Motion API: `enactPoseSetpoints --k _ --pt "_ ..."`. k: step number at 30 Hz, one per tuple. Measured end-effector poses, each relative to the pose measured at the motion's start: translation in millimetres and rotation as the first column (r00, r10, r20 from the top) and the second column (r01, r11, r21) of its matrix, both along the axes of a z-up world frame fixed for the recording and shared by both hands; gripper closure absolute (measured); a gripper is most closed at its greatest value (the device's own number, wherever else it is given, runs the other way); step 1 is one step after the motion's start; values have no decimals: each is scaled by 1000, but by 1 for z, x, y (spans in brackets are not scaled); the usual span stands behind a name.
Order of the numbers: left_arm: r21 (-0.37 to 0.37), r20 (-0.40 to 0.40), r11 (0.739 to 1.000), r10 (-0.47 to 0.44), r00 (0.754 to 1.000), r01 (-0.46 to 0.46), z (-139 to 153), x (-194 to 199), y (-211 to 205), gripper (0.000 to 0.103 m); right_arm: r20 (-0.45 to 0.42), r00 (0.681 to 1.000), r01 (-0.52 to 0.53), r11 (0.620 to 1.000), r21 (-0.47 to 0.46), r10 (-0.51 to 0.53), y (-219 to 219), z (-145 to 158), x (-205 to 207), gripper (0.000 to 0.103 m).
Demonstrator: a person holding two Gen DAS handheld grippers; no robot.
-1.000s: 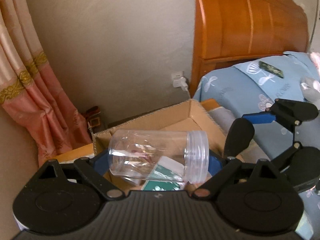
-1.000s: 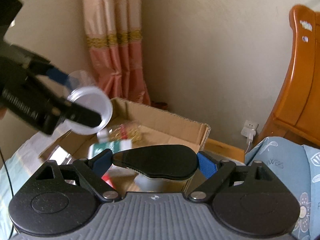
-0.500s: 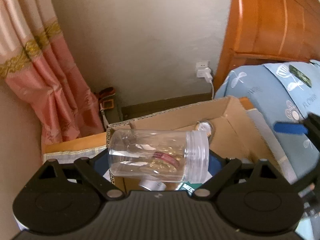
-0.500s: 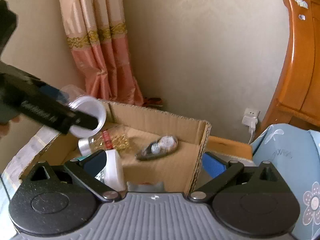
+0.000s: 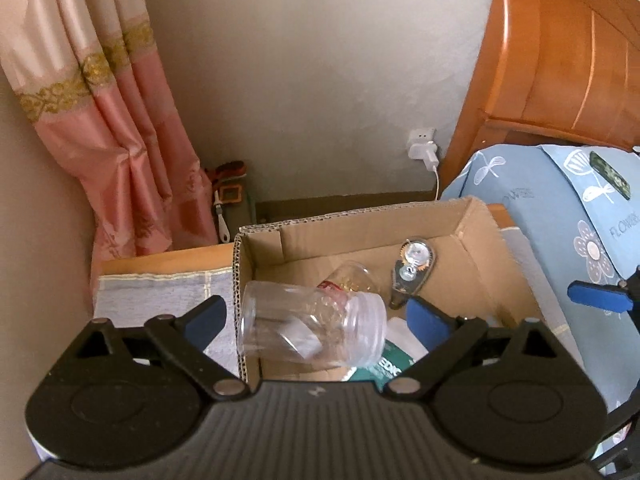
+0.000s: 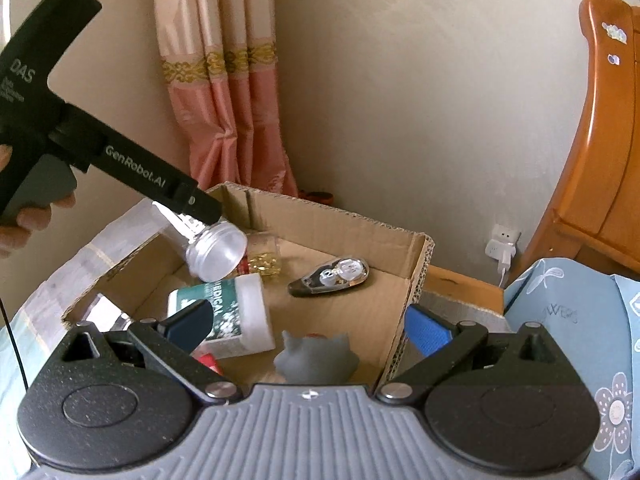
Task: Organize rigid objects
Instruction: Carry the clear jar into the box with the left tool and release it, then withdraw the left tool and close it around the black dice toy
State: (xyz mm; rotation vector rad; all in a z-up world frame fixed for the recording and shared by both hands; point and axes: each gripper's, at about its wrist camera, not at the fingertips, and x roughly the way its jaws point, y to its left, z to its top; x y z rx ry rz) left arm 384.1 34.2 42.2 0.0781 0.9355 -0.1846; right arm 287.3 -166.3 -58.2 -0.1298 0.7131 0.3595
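A clear plastic jar (image 5: 310,330) hangs tilted between my left gripper's (image 5: 316,318) spread jaws, apart from both blue pads, over the cardboard box (image 5: 260,236). In the right wrist view the jar (image 6: 214,248) shows just below the left gripper's fingers (image 6: 160,184), above the box (image 6: 418,264). My right gripper (image 6: 308,320) is open and empty over the box's near edge. Inside lie a correction tape dispenser (image 6: 330,276), a green-labelled white bottle (image 6: 224,316), a jar of gold pieces (image 6: 262,258) and a grey toy (image 6: 316,354).
The box stands on a cloth-covered wooden stand (image 5: 160,284) beside a bed with a blue floral cover (image 5: 560,216) and wooden headboard (image 5: 560,48). A pink curtain (image 5: 108,120) hangs left. A wall plug (image 5: 422,148) is behind the box.
My left gripper has opened and the clear jar has come free, tipping down toward the box. My right gripper let go of a dark object and now stands open and empty.
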Motion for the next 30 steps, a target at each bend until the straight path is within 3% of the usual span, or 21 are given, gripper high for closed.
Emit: enactPoseSetpoints --k 15,25,30 --pt "9 74 999 -41 996 40 26 -89 3 6 24 1000 12 1000 12 -12 9 10 -83 0" --pt "81 71 995 -60 996 54 7 -149 11 5 45 995 84 996 36 -85 19 -11 -136 0" --pt "72 74 997 -44 996 39 -11 -176 22 5 26 993 115 992 48 -116 26 -30 -155 0"
